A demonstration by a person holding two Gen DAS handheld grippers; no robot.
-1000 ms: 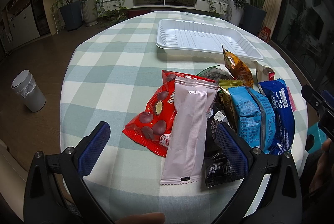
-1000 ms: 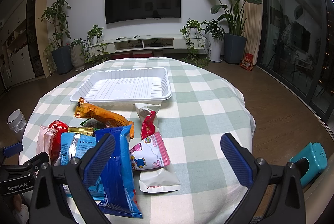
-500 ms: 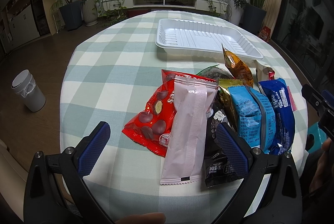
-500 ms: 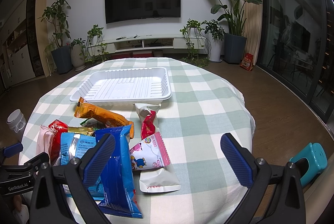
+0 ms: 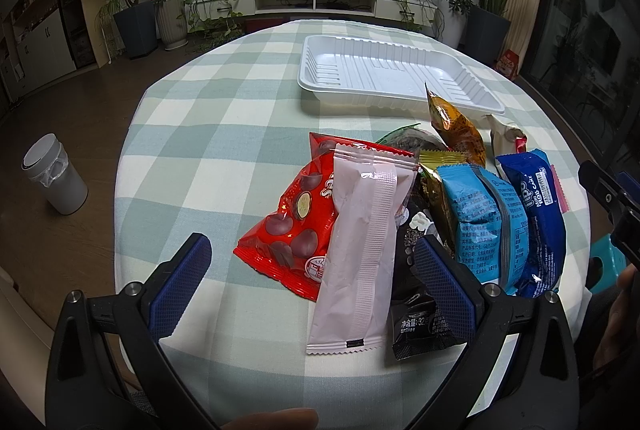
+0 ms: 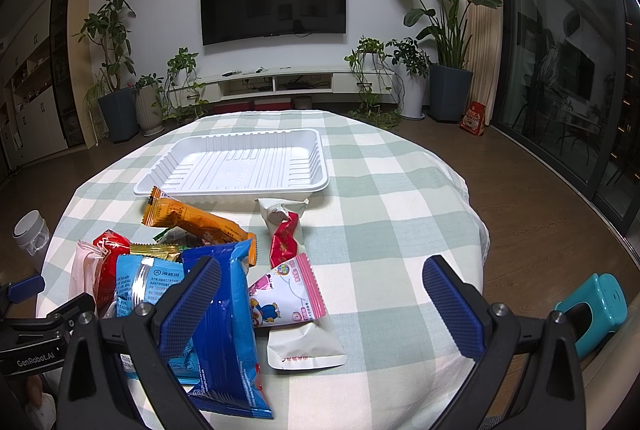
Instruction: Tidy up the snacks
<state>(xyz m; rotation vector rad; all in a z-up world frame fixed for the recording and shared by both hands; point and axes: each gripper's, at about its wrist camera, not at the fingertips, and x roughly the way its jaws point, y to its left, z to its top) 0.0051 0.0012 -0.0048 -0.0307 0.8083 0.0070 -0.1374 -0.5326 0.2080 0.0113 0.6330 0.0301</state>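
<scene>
A pile of snack packs lies on the checked tablecloth near me. In the left wrist view a pale pink pack [image 5: 362, 230] lies over a red pack [image 5: 296, 218], beside a black pack [image 5: 416, 314], a light blue pack [image 5: 480, 213] and a dark blue pack [image 5: 536, 213]. An orange pack [image 5: 456, 127] lies behind them. The empty white tray [image 5: 394, 71] sits beyond the pile; it also shows in the right wrist view [image 6: 240, 161]. My left gripper [image 5: 312, 290] is open, low over the pink pack. My right gripper [image 6: 320, 304] is open above a pink-edged white pack [image 6: 288, 292], beside the dark blue pack [image 6: 228, 310].
The round table [image 6: 400, 197] drops off close to both grippers. A white bin [image 5: 54, 179] stands on the floor at left. A teal stool [image 6: 592, 310] stands at right. Potted plants, a TV and a low shelf line the far wall.
</scene>
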